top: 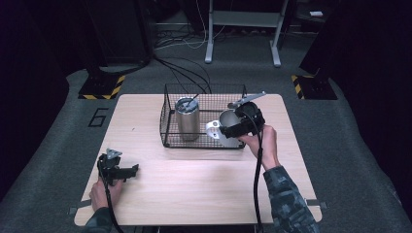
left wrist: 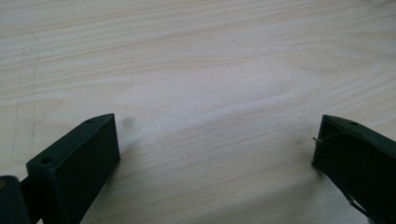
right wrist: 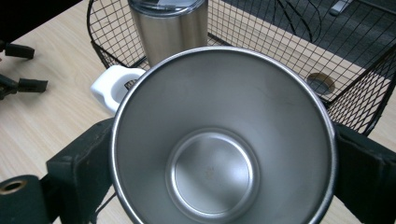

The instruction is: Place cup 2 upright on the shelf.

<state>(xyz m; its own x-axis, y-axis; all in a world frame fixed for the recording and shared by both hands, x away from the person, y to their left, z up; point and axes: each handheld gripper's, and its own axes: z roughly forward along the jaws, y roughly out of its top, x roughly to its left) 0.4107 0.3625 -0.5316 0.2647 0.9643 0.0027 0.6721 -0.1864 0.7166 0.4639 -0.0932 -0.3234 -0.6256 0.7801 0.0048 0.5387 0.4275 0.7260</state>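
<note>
Wooden surface (top: 194, 189) | your right gripper (top: 241, 127) fingers are clamping rigid, slick steel mug (right wrist: 224, 140) across its body; white handle (right wrist: 112, 86) is offering surer hold | left gripper (top: 127, 171) fingers are gaping wide, empty

High view overlooks table (top: 194, 189); left view hugs tabletop; right view and high share basket (right wrist: 373, 93).

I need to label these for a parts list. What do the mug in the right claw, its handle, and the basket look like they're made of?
Mug: likely stainless steel, brushed inside, with soft grey reflections. Its handle: white and matte, probably plastic or a coating; hard to tell. Basket: thin black wire mesh, apparently coated metal. The right claw grips the mug's sides.
</note>
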